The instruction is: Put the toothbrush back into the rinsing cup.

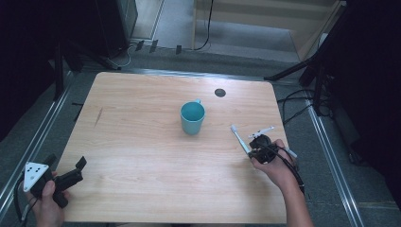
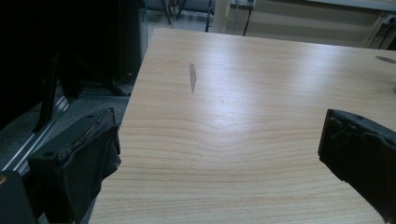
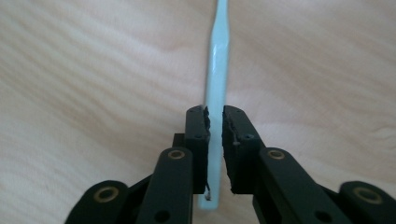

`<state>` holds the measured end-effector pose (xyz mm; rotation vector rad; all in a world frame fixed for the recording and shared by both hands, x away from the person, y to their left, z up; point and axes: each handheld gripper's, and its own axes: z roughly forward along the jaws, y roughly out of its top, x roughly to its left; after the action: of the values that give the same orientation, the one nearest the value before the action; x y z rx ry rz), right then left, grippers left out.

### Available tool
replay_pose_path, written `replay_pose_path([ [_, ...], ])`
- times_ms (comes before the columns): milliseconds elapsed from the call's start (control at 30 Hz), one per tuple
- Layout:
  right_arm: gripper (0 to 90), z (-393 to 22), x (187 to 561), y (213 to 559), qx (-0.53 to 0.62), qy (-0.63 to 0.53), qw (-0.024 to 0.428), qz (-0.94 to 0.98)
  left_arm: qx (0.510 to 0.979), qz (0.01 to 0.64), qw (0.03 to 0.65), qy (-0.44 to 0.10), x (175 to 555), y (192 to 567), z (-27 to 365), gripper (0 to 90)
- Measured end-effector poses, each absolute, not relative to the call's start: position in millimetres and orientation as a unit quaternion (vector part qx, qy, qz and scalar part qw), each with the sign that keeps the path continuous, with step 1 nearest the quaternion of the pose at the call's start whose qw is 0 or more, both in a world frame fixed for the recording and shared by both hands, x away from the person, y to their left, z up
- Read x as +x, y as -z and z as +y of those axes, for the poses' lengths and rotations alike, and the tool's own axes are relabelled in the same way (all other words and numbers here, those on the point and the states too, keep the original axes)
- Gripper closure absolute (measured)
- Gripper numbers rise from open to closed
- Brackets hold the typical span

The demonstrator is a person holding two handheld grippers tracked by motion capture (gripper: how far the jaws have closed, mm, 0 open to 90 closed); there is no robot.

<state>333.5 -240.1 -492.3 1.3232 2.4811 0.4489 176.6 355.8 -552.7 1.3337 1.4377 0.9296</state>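
Note:
A light-blue toothbrush [image 1: 239, 137] with a white head lies low over the right side of the wooden table [image 1: 142, 142], head pointing toward the far left. My right gripper [image 1: 252, 151] is shut on its handle. In the right gripper view the two black jaws press the pale handle [image 3: 217, 70] between them, and my right gripper [image 3: 215, 116] points down at the wood. A teal cup [image 1: 192, 117] stands upright at the table's middle, apart from the brush. My left gripper [image 1: 79, 170] rests at the near left corner, open and holding nothing, its jaws wide apart [image 2: 219, 140].
A dark round hole [image 1: 220, 92] sits in the tabletop behind the cup. A dark streak [image 2: 192, 77] marks the wood at the left. Black stand legs [image 1: 293, 71] and cables lie on the floor around the table, beyond its edges.

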Motion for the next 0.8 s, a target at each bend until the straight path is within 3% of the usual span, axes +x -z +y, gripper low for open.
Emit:
replay_pose_path([
  [33, 74.5, -239.3, 341.7, 489.3, 0.464, -0.16, 0.149, 0.858, 0.543, 0.586, 0.468, -0.378, 176.6, 552.7, 355.8, 0.0],
  [467, 70.1, -223.3, 380.1, 500.0, 0.489, -0.118, 0.092, 0.859, 0.541, 0.586, 0.472, -0.376, 176.5, 552.9, 356.5, 0.0],
  [800, 78.7, -219.9, 389.2, 504.9, 0.513, -0.093, 0.064, 0.851, 0.54, 0.586, 0.472, -0.376, 176.1, 552.9, 356.7, 0.0],
])
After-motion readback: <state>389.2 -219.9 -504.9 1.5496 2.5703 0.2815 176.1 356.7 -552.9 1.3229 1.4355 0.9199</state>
